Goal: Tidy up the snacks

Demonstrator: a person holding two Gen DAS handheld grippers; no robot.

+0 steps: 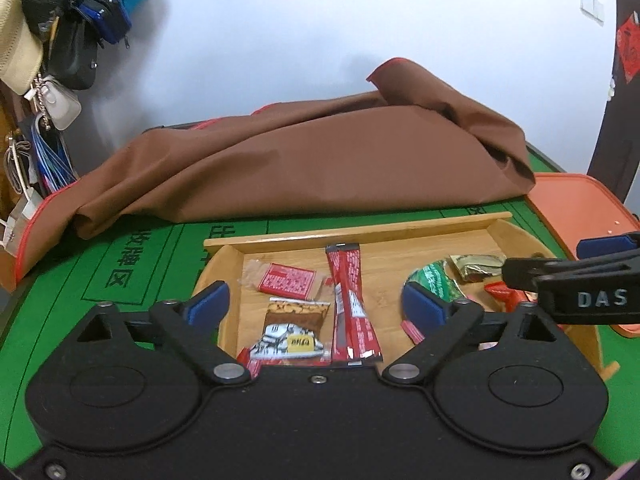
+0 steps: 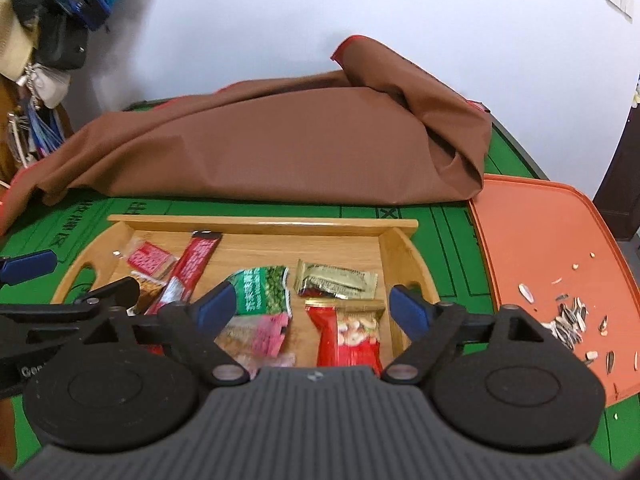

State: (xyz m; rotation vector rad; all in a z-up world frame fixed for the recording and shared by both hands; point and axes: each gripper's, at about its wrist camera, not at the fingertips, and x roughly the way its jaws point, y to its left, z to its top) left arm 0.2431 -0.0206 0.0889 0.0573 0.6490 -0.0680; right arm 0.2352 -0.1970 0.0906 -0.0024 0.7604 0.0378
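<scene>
A bamboo tray on the green table holds several snack packets. On its left side lie a red square packet, a long red stick pack and a brown peanut packet. On its right side lie a green packet, a gold packet and a red nut packet. My left gripper hovers open above the left packets, nothing between its fingers. My right gripper hovers open above the right packets, holding nothing.
A heaped brown cloth lies behind the tray. An orange tray at the right carries scattered sunflower seed shells. Bags and a hat hang on the wall at far left.
</scene>
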